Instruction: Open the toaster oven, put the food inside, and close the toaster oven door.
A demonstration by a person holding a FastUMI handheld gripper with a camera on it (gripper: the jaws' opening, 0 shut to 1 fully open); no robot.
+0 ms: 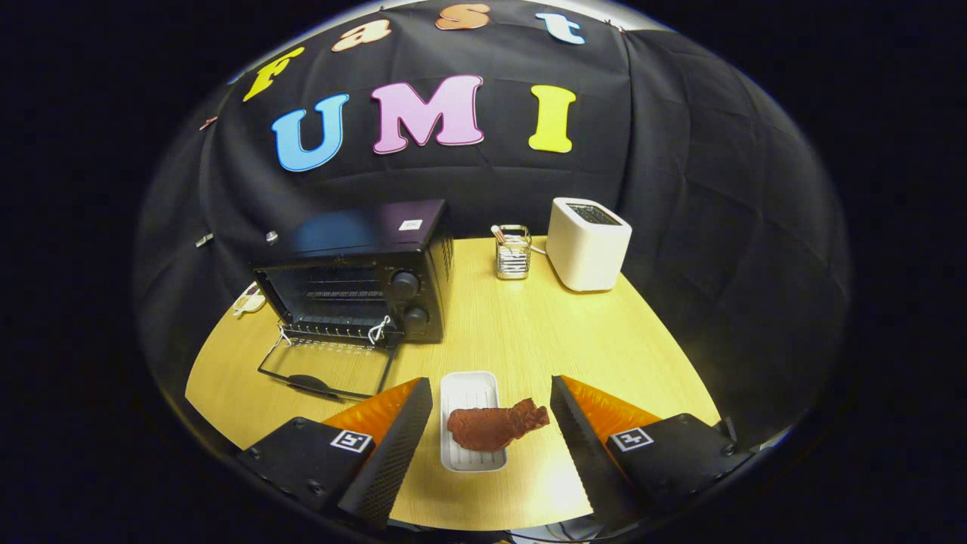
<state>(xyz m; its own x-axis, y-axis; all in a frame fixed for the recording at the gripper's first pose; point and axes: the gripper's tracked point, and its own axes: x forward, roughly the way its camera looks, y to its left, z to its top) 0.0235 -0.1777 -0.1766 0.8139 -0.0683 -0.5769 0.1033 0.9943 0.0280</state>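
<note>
A black toaster oven (355,272) stands on the wooden table beyond my left finger, its glass door (326,368) folded down flat onto the table. Inside it I see a wire rack. A reddish-brown piece of food (495,425) lies on a small white tray (468,393), partly hanging over the tray's right rim. My gripper (491,423) is open, and the tray with the food sits between its two fingers, touching neither of them.
A white pop-up toaster (588,243) stands at the far right of the table (529,332). A wire holder (514,253) with small items is next to it. A small white thing (249,301) lies left of the oven.
</note>
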